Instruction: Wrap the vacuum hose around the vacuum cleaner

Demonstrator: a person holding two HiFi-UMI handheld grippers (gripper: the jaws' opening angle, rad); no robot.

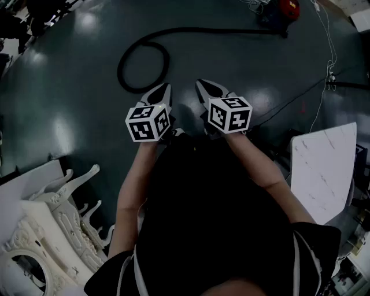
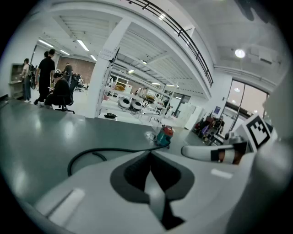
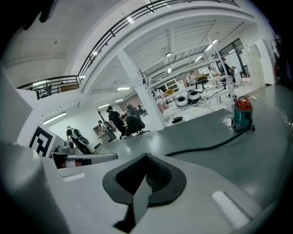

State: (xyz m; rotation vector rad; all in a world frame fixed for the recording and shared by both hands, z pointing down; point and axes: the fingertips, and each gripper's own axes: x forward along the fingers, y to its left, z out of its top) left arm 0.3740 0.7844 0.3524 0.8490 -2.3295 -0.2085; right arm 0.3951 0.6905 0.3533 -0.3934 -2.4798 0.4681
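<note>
The vacuum cleaner [image 1: 287, 8], with a red top, stands far off on the dark floor at the upper right. Its black hose [image 1: 144, 58] runs left along the floor and curls into a loop ahead of me. My left gripper [image 1: 163, 89] and right gripper [image 1: 202, 85] hover side by side short of that loop, both shut and empty. The left gripper view shows its shut jaws [image 2: 150, 155], the hose [image 2: 91, 153] and the vacuum cleaner [image 2: 164, 135] beyond. Past the shut jaws [image 3: 146, 157] in the right gripper view lie the hose [image 3: 206, 147] and the vacuum cleaner [image 3: 242, 112].
White ornate furniture parts [image 1: 52, 231] lie at the lower left, and a white board [image 1: 324, 167] at the right. Thin cables [image 1: 300, 101] cross the floor toward the right. People [image 2: 46, 77] and an office chair are far back in the hall.
</note>
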